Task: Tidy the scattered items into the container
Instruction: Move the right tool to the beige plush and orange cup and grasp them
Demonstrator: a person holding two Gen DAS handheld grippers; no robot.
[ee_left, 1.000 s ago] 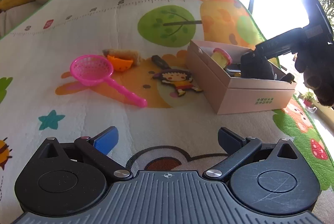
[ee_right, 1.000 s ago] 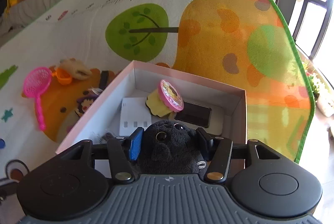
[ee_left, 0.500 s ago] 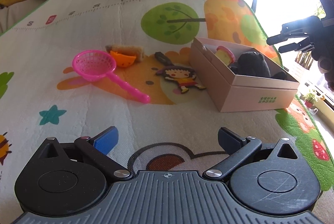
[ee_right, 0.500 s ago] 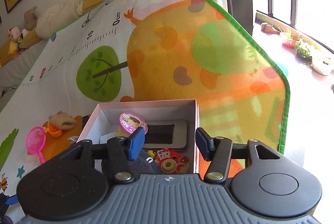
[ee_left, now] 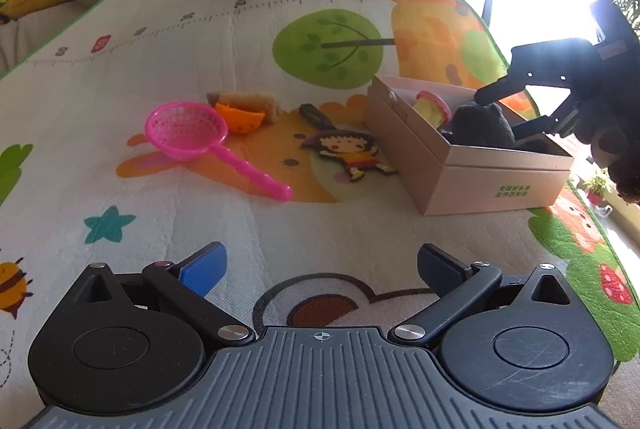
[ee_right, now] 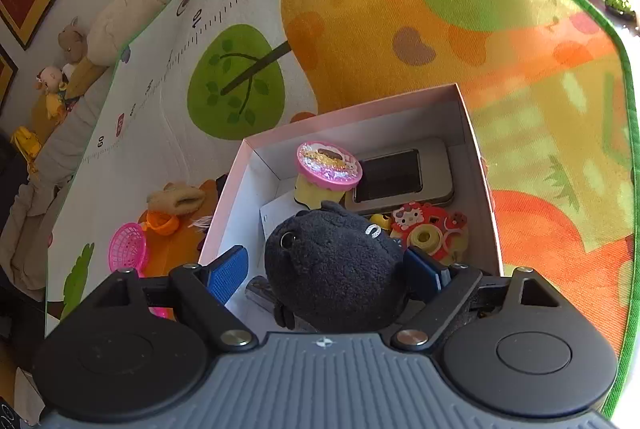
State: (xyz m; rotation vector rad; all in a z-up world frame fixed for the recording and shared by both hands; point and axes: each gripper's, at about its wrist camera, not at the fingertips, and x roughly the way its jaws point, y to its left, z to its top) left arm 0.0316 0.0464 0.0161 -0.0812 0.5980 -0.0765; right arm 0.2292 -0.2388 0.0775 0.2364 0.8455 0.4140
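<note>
Right gripper stands above the pink box, its jaws having just been opening; the black plush toy sits between them inside the box, pads apparently off it. Left gripper hovers over the play mat, jaws spread, empty. Pink strainer, orange cup and cartoon figure lie on the mat beside the box.

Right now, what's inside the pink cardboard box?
Inside the box: a black plush toy, a pink-lidded yellow cup, a silver tin, a red cartoon charm and white paper. The plush covers whatever lies beneath it.
</note>
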